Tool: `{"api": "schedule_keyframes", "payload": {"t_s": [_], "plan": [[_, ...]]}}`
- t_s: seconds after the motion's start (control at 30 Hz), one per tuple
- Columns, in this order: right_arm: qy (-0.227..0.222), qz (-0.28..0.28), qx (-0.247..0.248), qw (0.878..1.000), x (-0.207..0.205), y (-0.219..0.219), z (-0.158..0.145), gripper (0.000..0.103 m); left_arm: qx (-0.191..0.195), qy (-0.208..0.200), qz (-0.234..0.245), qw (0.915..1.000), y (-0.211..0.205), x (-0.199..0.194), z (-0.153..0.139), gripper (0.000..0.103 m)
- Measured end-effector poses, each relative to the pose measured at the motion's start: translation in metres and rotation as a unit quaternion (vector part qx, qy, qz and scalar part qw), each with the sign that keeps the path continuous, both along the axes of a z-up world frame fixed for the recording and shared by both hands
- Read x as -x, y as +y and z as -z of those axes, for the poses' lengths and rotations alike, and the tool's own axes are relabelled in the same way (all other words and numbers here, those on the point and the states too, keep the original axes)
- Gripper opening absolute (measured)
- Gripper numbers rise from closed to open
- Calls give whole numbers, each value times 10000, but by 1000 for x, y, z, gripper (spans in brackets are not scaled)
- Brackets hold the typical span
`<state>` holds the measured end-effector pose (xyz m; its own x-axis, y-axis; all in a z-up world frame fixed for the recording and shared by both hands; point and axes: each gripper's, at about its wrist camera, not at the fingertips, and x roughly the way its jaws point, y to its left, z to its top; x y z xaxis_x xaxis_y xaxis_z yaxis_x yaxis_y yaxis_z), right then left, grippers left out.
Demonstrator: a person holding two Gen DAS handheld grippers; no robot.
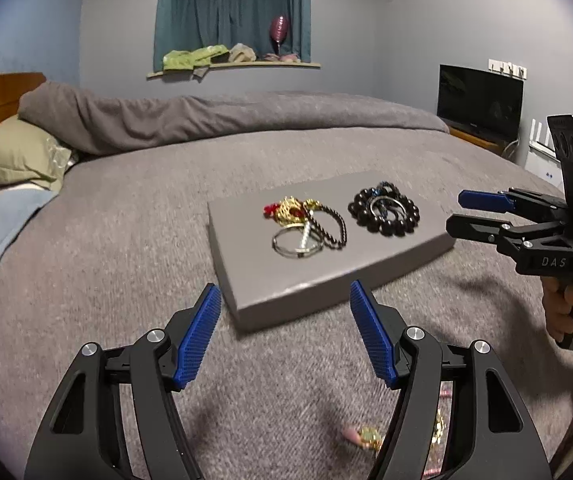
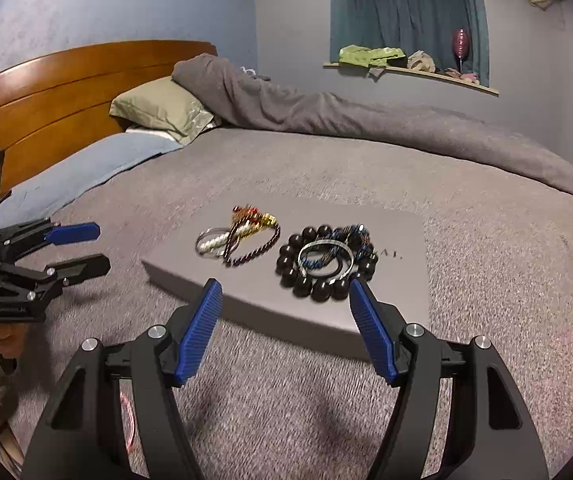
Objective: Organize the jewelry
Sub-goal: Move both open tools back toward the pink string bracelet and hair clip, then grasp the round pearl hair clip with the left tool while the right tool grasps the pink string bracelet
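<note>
2 jewelry heaps (image 1: 304, 222) (image 2: 328, 262) on 1 gray box (image 1: 246, 280); 2 empty claws (image 1: 285, 334) (image 2: 285, 334), fingers apart.

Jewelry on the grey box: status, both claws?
Left claw open, empty, short of the grey box. Right claw open, empty. Two jewelry piles on the box: gold-red cluster, black bead bracelet. Nothing blocking.

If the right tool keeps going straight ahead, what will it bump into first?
Probably the near edge of the grey box, with the black bead bracelet right behind it. The right tool is open and empty, pointing at that edge, though depth is hard to judge.
</note>
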<state>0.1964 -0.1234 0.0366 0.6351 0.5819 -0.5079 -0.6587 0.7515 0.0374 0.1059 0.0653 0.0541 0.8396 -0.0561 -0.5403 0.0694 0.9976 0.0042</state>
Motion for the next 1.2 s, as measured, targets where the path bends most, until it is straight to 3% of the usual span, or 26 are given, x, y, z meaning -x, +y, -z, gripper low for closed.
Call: {"api": "schedule_keyframes", "payload": {"t_s": [0.13, 0.2, 0.67, 0.93, 1.03, 1.2], "plan": [[34, -43, 89, 9999, 8, -3, 6, 66, 116, 73, 38, 9999, 4, 9, 5, 69], [80, -57, 117, 9999, 12, -6, 9, 67, 71, 105, 45, 9999, 5, 15, 9, 76], [610, -275, 95, 9977, 42, -11, 36, 67, 136, 434, 493, 9977, 6, 46, 30, 76], [804, -821, 149, 9933, 72, 10, 47, 66, 57, 520, 580, 9969, 5, 52, 35, 76], [782, -1070, 321, 9907, 84, 22, 51, 60, 160, 528, 580, 9968, 8, 52, 34, 76], [744, -1192, 570, 9884, 89, 30, 57, 59, 158, 533, 1020, 9932, -10, 55, 34, 76]]}}
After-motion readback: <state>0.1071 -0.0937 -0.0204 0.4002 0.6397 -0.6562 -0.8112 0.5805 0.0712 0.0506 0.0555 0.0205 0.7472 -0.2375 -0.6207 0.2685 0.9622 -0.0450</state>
